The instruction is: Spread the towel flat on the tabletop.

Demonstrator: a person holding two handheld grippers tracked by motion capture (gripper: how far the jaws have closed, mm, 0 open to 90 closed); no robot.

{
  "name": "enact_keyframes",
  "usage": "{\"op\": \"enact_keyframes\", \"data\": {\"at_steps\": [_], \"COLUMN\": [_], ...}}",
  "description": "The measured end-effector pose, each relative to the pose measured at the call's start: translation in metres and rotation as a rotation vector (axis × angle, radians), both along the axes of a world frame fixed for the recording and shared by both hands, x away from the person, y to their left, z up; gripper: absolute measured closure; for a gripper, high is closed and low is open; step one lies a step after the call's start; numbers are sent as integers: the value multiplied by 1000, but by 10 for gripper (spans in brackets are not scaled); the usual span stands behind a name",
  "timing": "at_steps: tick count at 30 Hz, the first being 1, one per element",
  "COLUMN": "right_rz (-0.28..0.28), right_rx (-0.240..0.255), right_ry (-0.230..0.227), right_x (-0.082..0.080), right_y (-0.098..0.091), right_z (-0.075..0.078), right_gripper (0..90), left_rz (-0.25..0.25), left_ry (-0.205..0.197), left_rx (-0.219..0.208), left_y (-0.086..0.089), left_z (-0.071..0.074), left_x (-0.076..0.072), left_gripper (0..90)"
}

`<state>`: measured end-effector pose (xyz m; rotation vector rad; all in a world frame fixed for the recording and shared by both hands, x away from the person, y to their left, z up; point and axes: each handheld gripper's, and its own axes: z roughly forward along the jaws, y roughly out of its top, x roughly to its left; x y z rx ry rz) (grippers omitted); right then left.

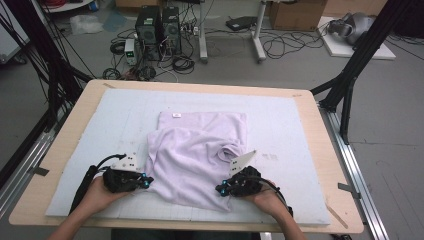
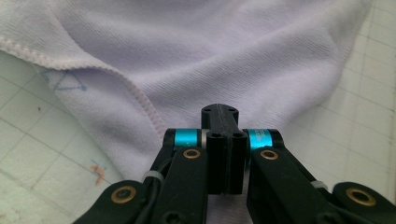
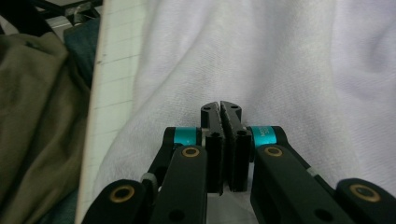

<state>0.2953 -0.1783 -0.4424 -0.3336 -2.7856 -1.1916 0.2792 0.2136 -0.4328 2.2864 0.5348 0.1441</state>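
Across the middle of the table (image 1: 65, 145), on its pale gridded mat (image 1: 285, 130), lies one lilac cloth (image 1: 200, 150), partly folded, its long axis running from my near edge away toward the far side; the near part is rumpled and lies over a flatter layer with a small white label (image 1: 176, 115) at the back; my two hands flank its near end, one each side, about equally near to it; the left gripper (image 1: 146, 182) sits at the near left corner, with the cloth off to its right and ahead, and in the left gripper view its jaws are pressed together over the hemmed edge, though I cannot tell whether any fabric is pinched; the right gripper (image 1: 220, 190) rests on the near right edge, jaws likewise brought together above the cloth (image 3: 243, 60), a grip on it not clear to me; I judge the next move a lift of both near corners toward the far edge.
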Motion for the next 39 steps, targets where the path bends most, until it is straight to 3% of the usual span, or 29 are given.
{"op": "enact_keyframes", "data": {"at_steps": [5,11,14,16,18,19,21,23,25,27,30,36,39], "right_rz": [16,1,-8,-56,-63,-73,-70,-78,-92,-80,-62,-39,-32], "right_rx": [23,75,71,68,58,33,-10,-7,-10,-1,11,89,104], "right_ry": [-21,-51,-54,-32,4,-10,-9,-46,-58,-39,-10,-54,-46], "right_x": [-14,-18,-17,-13,-7,-5,-3,-2,-1,1,-2,-27,-40], "right_y": [-2,-12,-16,-18,-17,-14,-9,-9,-10,-10,-12,-18,-22], "right_z": [6,18,19,16,10,7,0,-1,-1,-2,1,22,26], "right_gripper": [888,887,866,663,603,576,606,711,825,861,867,867,868], "left_rz": [15,-5,2,8,8,1,-10,-28,-30,-35,-29,-28,-51], "left_ry": [-19,-30,-19,-4,17,18,14,19,15,17,11,-5,2], "left_rx": [-41,-70,-53,-39,-25,-14,-25,-25,-25,-9,-24,-53,-71], "left_y": [11,16,11,6,2,0,-3,-5,-7,-6,-3,7,9], "left_z": [10,18,13,7,0,-3,-6,-6,-6,-3,4,21,28], "left_x": [-15,-17,-14,-9,-2,0,2,2,1,0,-9,-36,-54], "left_gripper": [896,885,698,578,520,523,592,775,844,857,865,866,867]}}
